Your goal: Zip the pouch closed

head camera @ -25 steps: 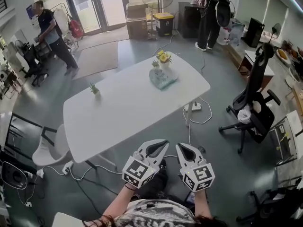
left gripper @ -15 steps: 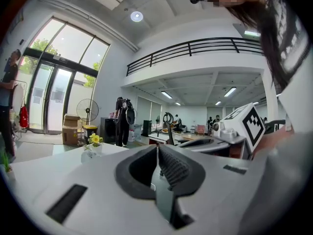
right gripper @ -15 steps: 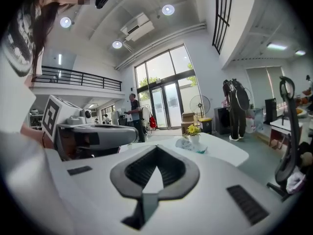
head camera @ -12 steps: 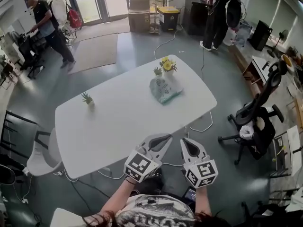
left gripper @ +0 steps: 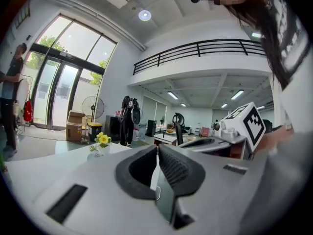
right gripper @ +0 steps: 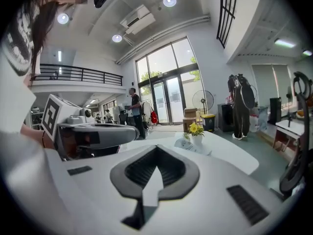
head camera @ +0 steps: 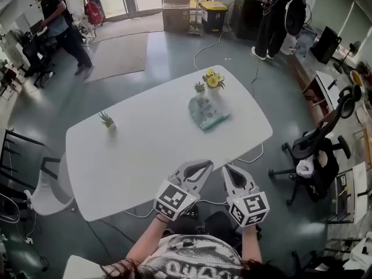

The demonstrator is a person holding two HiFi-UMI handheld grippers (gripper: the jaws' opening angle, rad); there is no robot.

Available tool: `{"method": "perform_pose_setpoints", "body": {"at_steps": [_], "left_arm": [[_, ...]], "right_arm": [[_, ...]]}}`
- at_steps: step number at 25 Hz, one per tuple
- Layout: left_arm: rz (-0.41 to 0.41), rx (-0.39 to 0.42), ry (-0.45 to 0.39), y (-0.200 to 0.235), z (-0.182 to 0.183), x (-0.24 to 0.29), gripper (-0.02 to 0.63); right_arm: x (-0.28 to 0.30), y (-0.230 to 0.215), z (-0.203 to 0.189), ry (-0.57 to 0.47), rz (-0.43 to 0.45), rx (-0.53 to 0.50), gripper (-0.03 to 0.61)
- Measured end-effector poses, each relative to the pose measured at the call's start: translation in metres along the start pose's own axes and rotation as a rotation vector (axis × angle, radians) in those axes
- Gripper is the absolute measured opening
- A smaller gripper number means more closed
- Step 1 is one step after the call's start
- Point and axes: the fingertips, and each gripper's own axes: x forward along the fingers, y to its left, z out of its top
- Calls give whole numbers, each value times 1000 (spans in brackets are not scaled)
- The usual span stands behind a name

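Note:
The pale green-and-white pouch lies flat on the far right part of the white table, just in front of a pot of yellow flowers. Both grippers hover side by side at the table's near edge, well short of the pouch. My left gripper is shut with nothing in it, and so is my right gripper. In the right gripper view the pouch and flowers show beyond the shut jaws. The left gripper view shows its shut jaws and the flowers.
A small green plant stands at the table's left. A white chair is by the left end, a black office chair to the right. Cables run on the floor under the table. People stand at the back left and back right.
Both grippers have moved forward together, from over the floor to the table's near edge. The table and pouch now sit closer in the head view. Both stay shut.

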Motion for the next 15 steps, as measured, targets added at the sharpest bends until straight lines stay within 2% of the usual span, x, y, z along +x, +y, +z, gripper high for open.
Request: {"method": "perform_pose_setpoints", "body": {"at_steps": [6, 15], "left_arm": [[30, -20, 8, 16, -1, 2, 20], [109, -36, 6, 50, 4, 33, 20]], "right_arm": [[18, -5, 3, 22, 36, 1, -3], [65, -30, 14, 42, 142, -31, -3]]}}
